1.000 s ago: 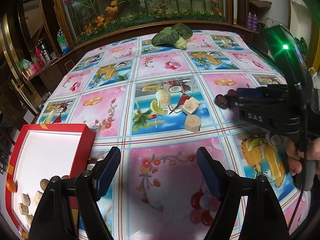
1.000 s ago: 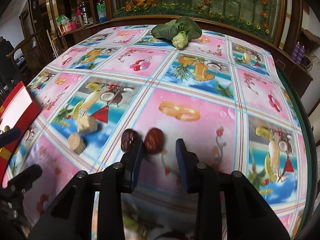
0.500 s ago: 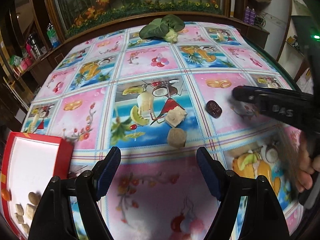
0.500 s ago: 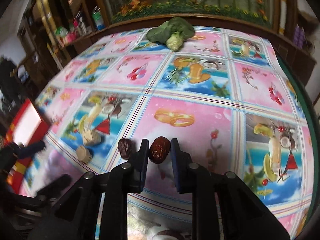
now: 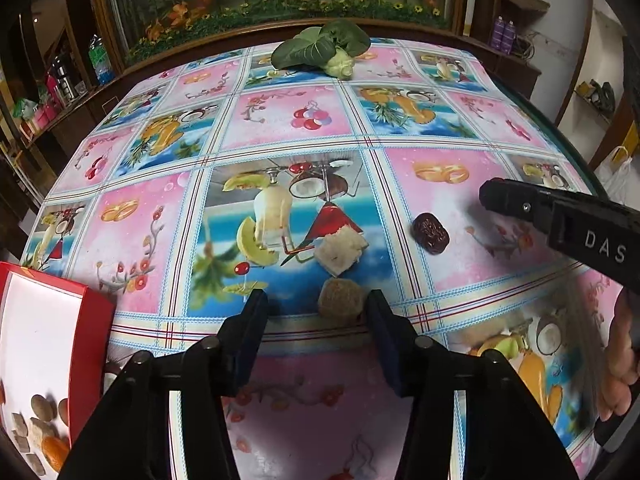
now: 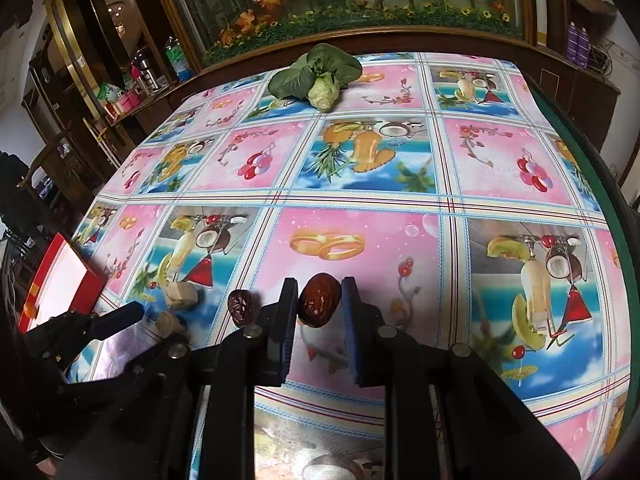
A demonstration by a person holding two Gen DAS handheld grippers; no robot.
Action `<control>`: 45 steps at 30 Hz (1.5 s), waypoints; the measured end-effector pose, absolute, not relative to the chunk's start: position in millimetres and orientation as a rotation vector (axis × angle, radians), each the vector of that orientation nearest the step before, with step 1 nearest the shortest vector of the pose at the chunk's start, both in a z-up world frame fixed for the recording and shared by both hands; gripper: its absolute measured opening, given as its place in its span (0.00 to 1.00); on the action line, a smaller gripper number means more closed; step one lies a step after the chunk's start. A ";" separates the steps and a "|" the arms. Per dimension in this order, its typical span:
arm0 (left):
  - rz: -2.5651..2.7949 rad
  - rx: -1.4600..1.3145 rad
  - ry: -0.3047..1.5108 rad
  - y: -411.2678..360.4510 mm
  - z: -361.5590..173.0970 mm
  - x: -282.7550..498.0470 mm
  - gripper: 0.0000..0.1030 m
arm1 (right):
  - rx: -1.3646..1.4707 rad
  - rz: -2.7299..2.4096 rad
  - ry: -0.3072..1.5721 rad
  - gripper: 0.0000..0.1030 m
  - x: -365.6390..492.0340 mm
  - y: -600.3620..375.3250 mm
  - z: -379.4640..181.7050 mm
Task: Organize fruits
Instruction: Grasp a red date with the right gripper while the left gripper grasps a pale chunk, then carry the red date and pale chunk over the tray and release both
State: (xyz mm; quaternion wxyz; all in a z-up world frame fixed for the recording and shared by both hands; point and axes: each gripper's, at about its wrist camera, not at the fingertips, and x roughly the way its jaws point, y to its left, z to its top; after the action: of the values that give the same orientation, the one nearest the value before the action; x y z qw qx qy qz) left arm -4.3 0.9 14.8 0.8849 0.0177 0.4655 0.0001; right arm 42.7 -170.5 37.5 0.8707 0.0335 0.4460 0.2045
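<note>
My right gripper [image 6: 319, 300] is shut on a reddish-brown date [image 6: 319, 299] and holds it above the tablecloth. A second, darker date [image 6: 242, 307] lies on the cloth just left of it; it also shows in the left wrist view [image 5: 430, 233]. My left gripper [image 5: 316, 308] is open, low over the cloth, with a round tan piece [image 5: 341, 298] between its fingertips, close to the right one. A pale square piece [image 5: 340, 251] lies just beyond. The right gripper's finger [image 5: 516, 200] shows at the right of the left wrist view.
A red tray [image 5: 90, 344] with a white inside sits at the left table edge and holds several small pieces and an orange fruit [image 5: 54, 450]. A leafy green vegetable [image 5: 324, 48] lies at the far side of the table. A wooden cabinet stands behind.
My right gripper closed on the reddish date and lifted it off the cloth. My left gripper moved forward from the tray until the round tan piece came between its fingertips.
</note>
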 end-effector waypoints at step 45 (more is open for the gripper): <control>0.350 0.020 0.530 124.6 109.6 -159.3 0.21 | 0.165 0.721 0.686 0.23 -30.3 -82.5 77.6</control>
State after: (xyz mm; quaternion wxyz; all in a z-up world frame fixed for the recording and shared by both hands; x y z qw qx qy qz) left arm -159.3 124.6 109.6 0.9499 0.0099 0.2607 0.1719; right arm -30.3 -82.5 77.6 0.8755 0.0791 0.3287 0.3452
